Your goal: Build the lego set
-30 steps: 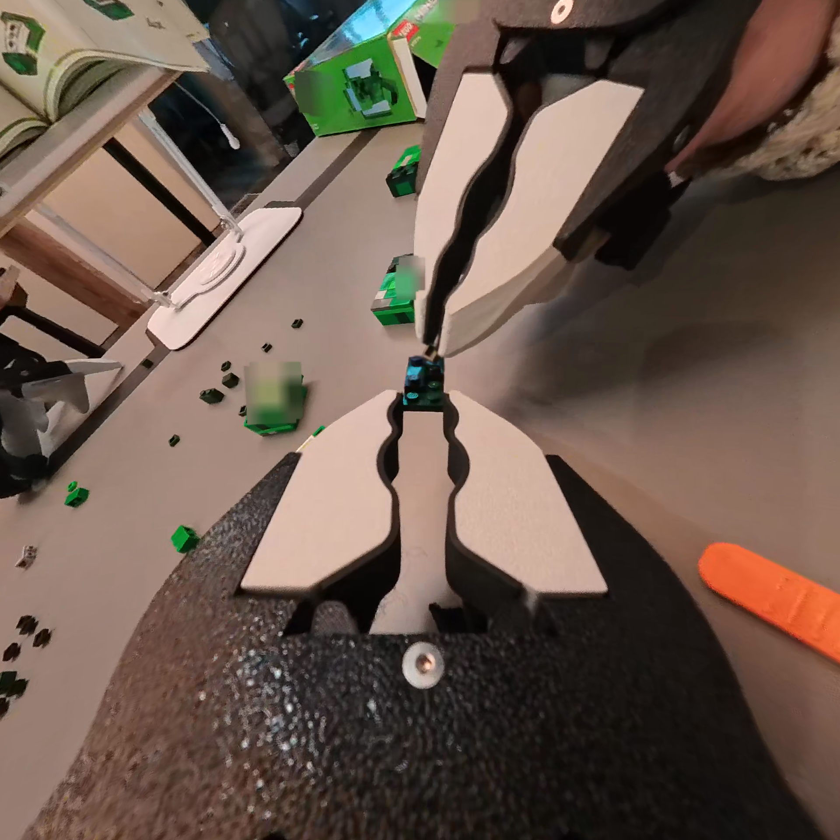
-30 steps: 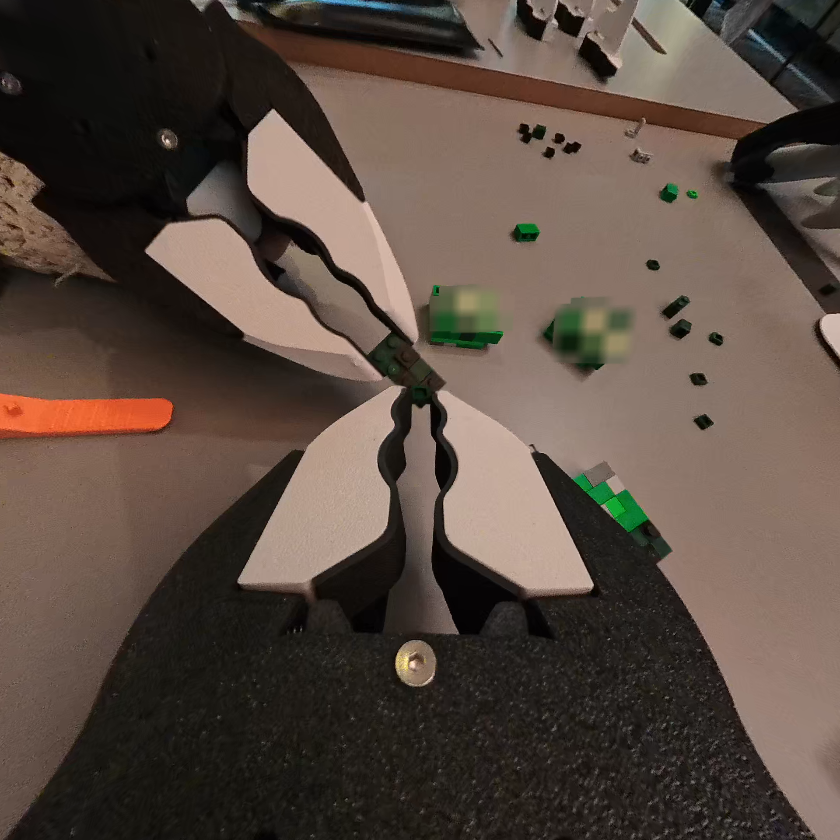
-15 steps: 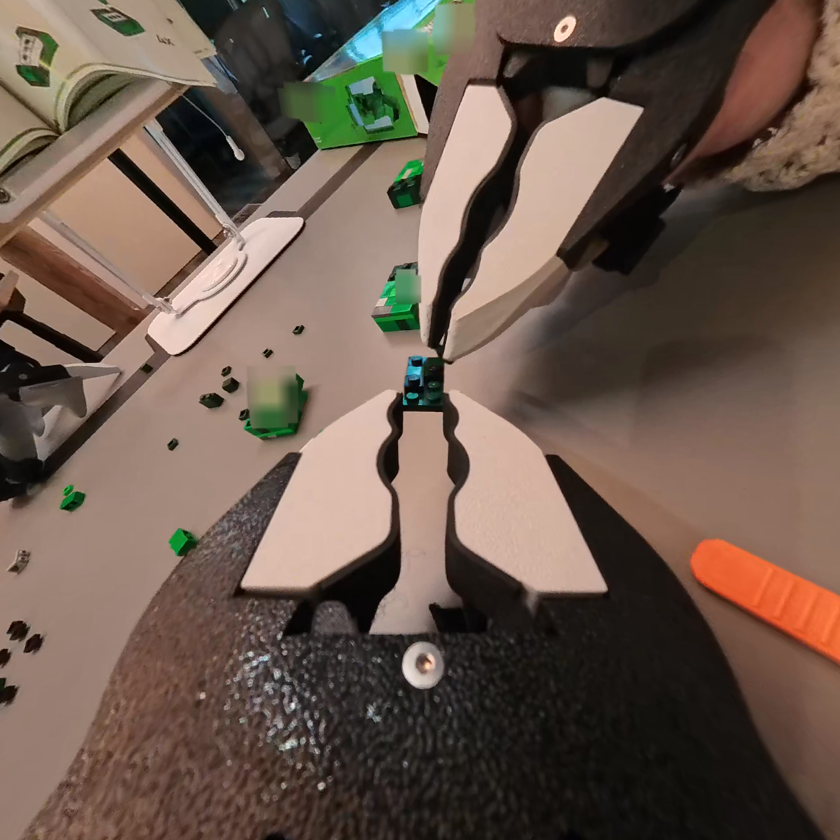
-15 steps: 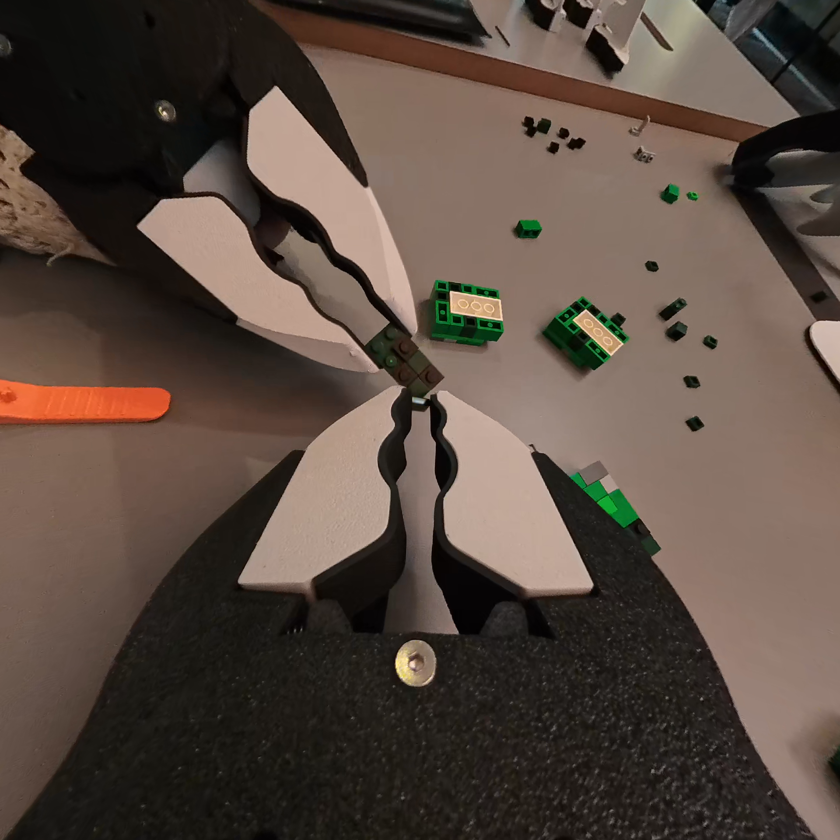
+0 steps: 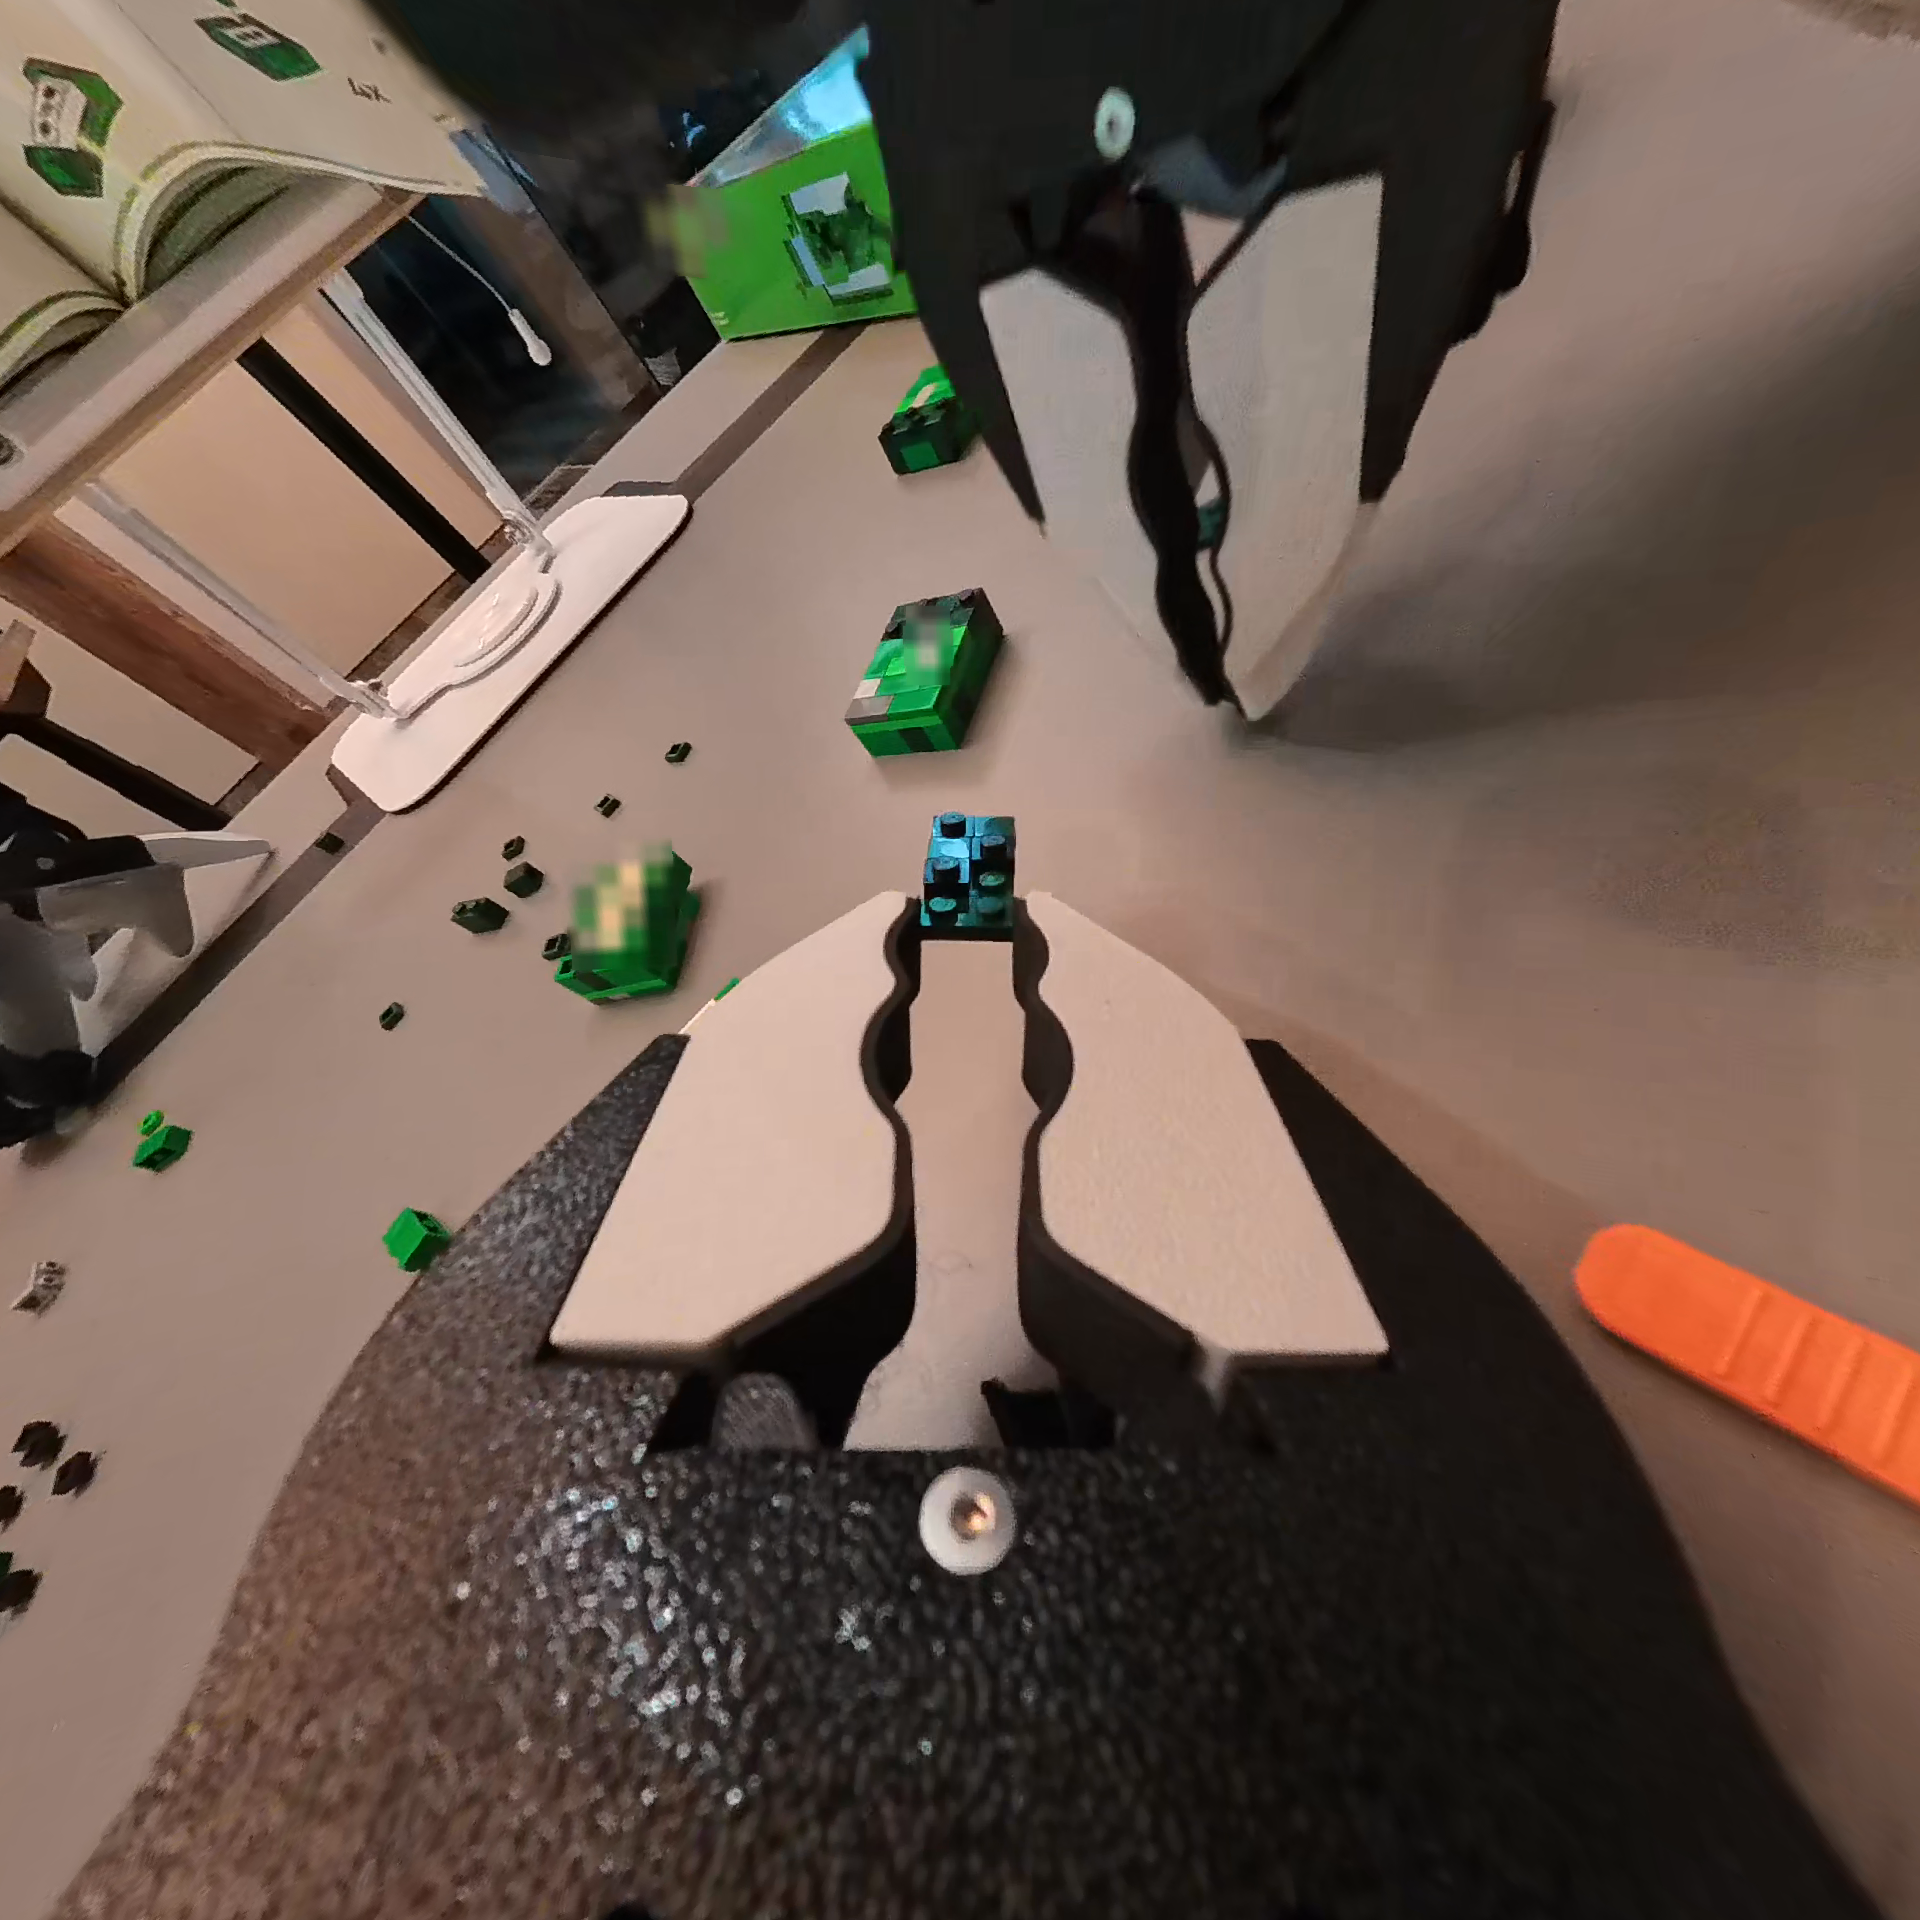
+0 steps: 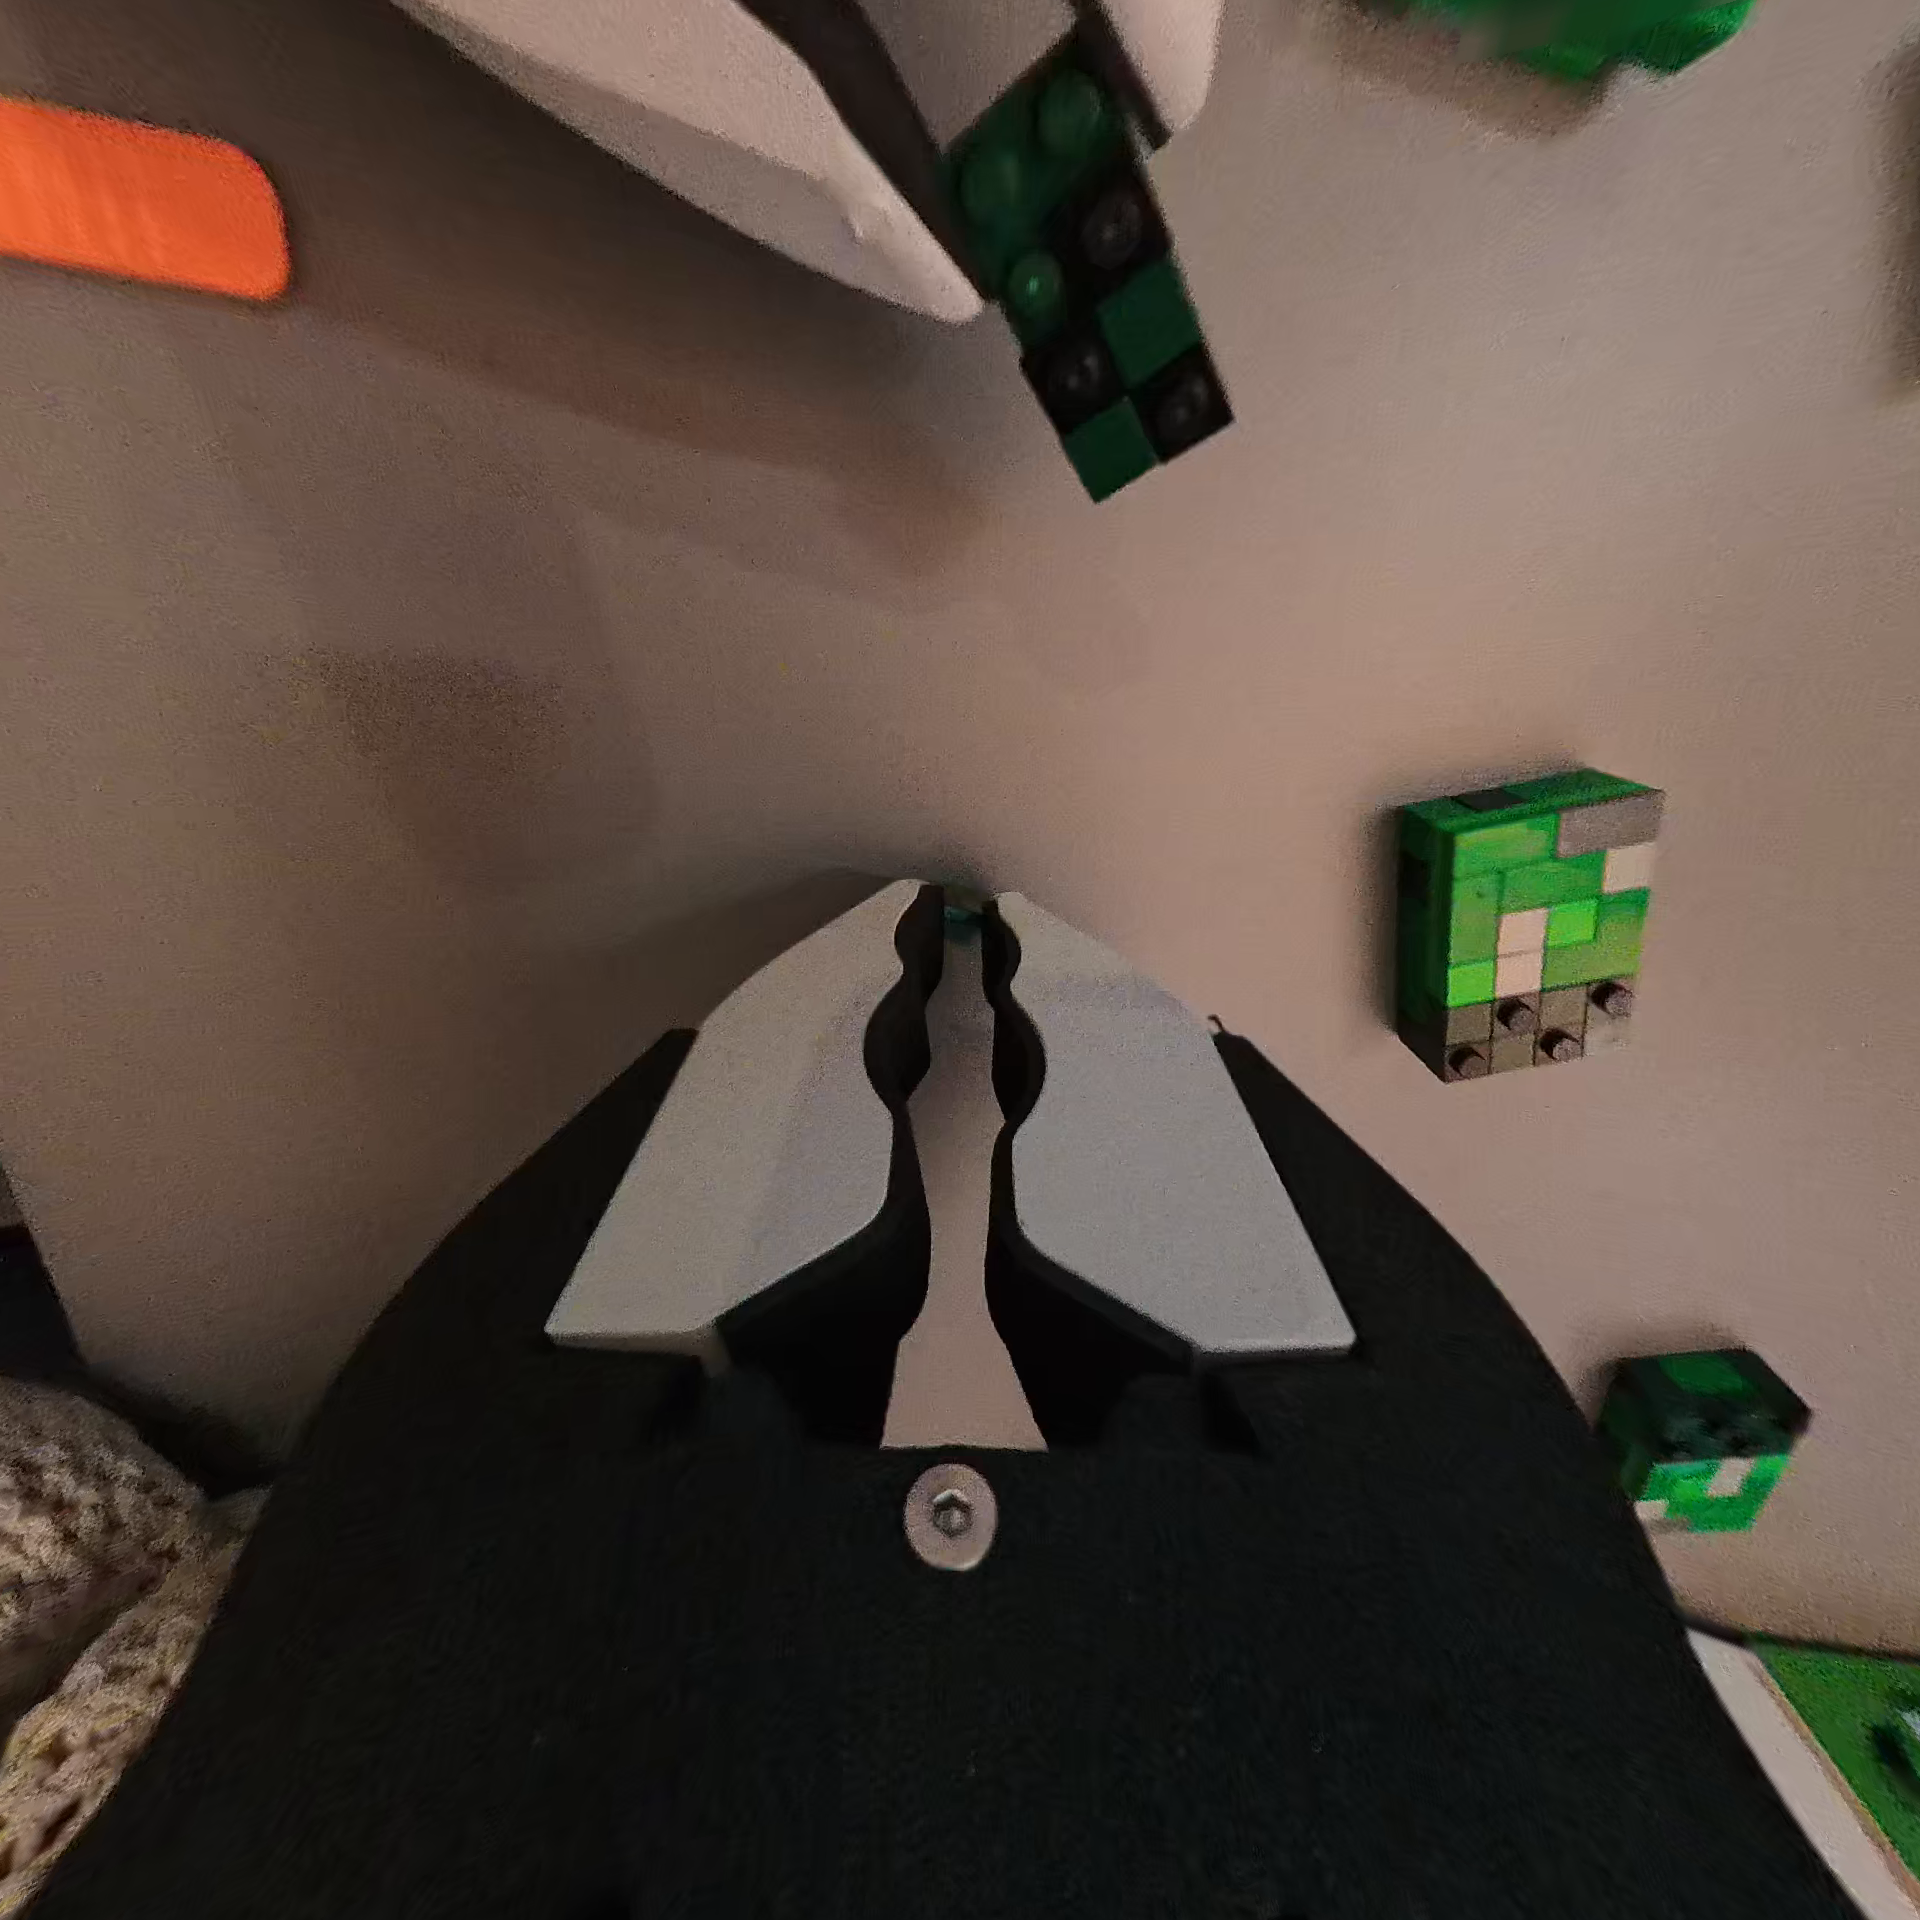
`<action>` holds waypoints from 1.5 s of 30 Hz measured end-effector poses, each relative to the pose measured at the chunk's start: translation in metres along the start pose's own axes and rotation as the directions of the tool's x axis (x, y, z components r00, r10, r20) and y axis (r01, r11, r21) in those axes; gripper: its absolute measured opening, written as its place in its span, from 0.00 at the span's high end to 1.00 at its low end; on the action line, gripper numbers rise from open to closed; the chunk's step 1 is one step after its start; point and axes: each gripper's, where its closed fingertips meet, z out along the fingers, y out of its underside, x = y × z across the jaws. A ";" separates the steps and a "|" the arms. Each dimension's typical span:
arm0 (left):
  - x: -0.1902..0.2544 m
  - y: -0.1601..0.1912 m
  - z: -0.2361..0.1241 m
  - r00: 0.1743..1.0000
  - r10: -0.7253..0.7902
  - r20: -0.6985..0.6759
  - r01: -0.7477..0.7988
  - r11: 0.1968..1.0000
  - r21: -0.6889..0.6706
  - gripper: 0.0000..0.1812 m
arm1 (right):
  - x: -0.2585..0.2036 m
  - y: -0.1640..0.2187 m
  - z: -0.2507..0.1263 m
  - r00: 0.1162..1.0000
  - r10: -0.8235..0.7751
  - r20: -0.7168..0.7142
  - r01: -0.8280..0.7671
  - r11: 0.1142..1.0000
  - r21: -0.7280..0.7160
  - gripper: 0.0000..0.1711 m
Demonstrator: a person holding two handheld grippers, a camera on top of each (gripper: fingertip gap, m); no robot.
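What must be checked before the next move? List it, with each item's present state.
1. Left gripper shut on the dark green plate assembly: ok.
2. Right gripper pinching a tiny green piece: ok.
3. The two grippers apart, not touching: ok.
4. Bare studs showing on the assembly's top: ok.
5. Which way the tiny piece faces: cannot tell, mostly hidden between the fingertips.

A tiny green piece (image 6: pixel 958 918) pinched between the right tongs (image 6: pixel 958 906) tips is too small to identify. Beyond them, the left tongs (image 6: pixel 1039 156) are cut off by the frame's top edge.
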 end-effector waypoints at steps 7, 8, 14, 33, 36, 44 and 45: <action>-0.003 0.000 -0.003 1.000 -0.019 0.005 0.019 1.000 0.009 0.91 | 0.001 -0.017 -0.003 1.000 -0.010 -0.014 0.011 0.998 0.069 0.82; -0.003 0.000 -0.003 1.000 -0.023 0.005 0.022 1.000 0.013 0.91 | 0.001 -0.017 -0.008 1.000 -0.011 -0.021 0.014 0.993 0.117 0.80; -0.003 -0.001 -0.005 0.999 -0.034 -0.007 0.034 0.999 0.021 0.91 | 0.006 -0.014 -0.015 0.993 0.113 0.017 -0.108 0.879 0.464 0.86; -0.008 -0.002 -0.007 0.997 -0.078 0.002 0.078 0.996 0.042 0.91 | 0.013 -0.020 0.004 0.773 0.615 -0.157 -0.423 0.684 0.595 0.94; -0.007 -0.003 -0.008 0.996 -0.088 -0.007 0.088 0.995 0.050 0.91 | 0.014 -0.019 0.003 0.776 0.601 -0.191 -0.404 0.706 0.581 0.92; -0.006 -0.008 -0.012 0.989 -0.143 -0.032 0.146 0.986 0.077 0.91 | 0.014 -0.020 0.003 0.804 0.576 -0.147 -0.391 0.699 0.599 0.96; -0.007 -0.009 -0.012 0.987 -0.159 -0.033 0.161 0.984 0.079 0.91 | 0.014 -0.020 0.003 0.808 0.572 -0.141 -0.389 0.698 0.602 0.96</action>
